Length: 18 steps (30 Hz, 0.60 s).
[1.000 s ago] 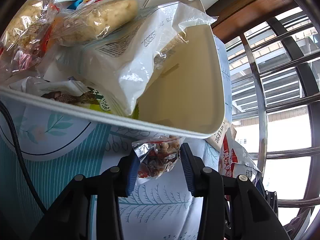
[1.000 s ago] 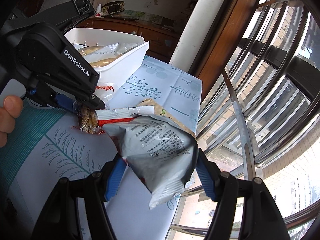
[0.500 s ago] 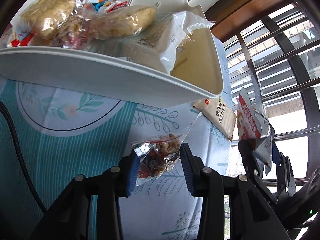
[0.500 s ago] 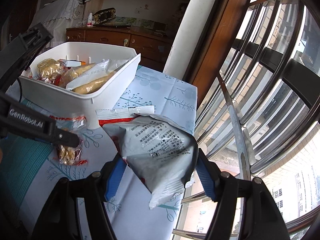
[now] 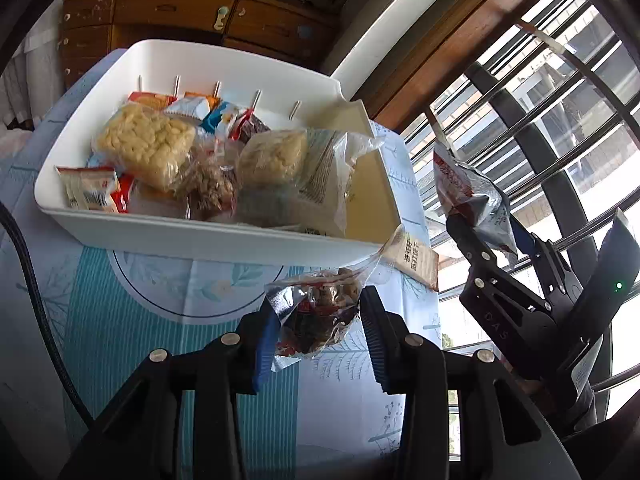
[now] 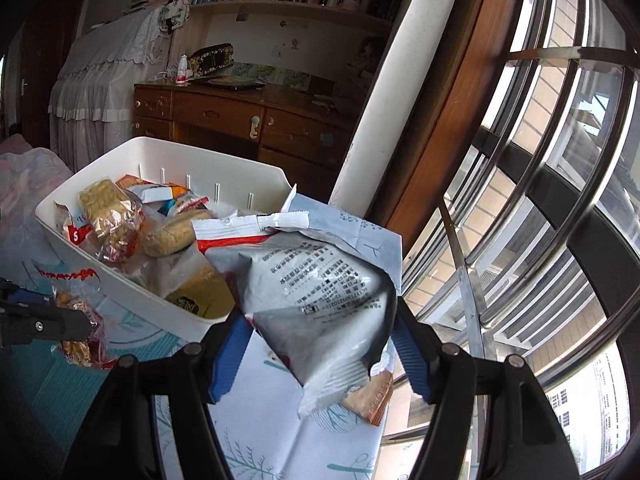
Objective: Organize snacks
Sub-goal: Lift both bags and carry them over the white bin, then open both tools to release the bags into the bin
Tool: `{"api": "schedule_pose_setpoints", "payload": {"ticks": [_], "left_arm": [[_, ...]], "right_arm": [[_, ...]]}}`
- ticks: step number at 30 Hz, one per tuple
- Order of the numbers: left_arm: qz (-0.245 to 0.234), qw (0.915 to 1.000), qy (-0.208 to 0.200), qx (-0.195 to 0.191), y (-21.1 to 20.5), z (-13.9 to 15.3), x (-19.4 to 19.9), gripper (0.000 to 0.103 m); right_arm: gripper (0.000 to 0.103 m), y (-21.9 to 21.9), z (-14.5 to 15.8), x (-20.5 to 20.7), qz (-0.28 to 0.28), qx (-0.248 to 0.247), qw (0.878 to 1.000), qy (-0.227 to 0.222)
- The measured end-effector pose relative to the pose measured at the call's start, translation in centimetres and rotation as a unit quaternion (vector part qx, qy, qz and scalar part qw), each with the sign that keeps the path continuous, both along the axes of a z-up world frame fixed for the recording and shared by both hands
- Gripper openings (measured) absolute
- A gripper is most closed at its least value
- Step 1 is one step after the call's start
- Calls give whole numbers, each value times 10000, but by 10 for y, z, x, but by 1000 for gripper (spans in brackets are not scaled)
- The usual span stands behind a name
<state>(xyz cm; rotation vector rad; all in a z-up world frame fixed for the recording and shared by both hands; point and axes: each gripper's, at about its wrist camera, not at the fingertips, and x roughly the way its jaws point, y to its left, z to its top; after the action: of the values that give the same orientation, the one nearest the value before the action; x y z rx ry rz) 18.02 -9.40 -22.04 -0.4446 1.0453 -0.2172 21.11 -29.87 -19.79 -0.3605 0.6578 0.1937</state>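
Leaf-print tablecloth [image 5: 120, 300], wooden dresser [image 6: 224, 116], barred window [image 6: 540, 200], left claw [image 5: 320, 320] clamping nut packet [image 5: 324, 312], right claw [image 6: 316, 336] clamping silver bag [image 6: 316, 288]

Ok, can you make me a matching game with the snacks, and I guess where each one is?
Things:
1. small clear nut packet
2. big silver bag
3. puffed corn packet
4. flat cracker packet

Places:
A. lying on the tablecloth beside the bin
B. in the left gripper
C. inside the white bin
D. in the right gripper

Pairs: 1-B, 2-D, 3-C, 4-A
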Motion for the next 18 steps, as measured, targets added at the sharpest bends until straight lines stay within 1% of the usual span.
{"api": "schedule_pose_setpoints", "payload": {"ticks": [3, 9, 15, 18], "left_arm": [[-23, 9998, -220, 4, 19, 13, -1, 38], [-18, 9977, -651, 175, 49, 35, 15, 38], [149, 9958, -885, 169, 86, 41, 38, 38], [268, 9945, -997, 203, 102, 42, 46, 38]], "right_arm": [[68, 16, 7, 5, 4, 68, 9999, -93], [68, 48, 18, 13, -36, 250, 9995, -194], [69, 79, 22, 20, -84, 344, 9991, -240], [69, 96, 20, 23, -56, 297, 9992, -247]]}}
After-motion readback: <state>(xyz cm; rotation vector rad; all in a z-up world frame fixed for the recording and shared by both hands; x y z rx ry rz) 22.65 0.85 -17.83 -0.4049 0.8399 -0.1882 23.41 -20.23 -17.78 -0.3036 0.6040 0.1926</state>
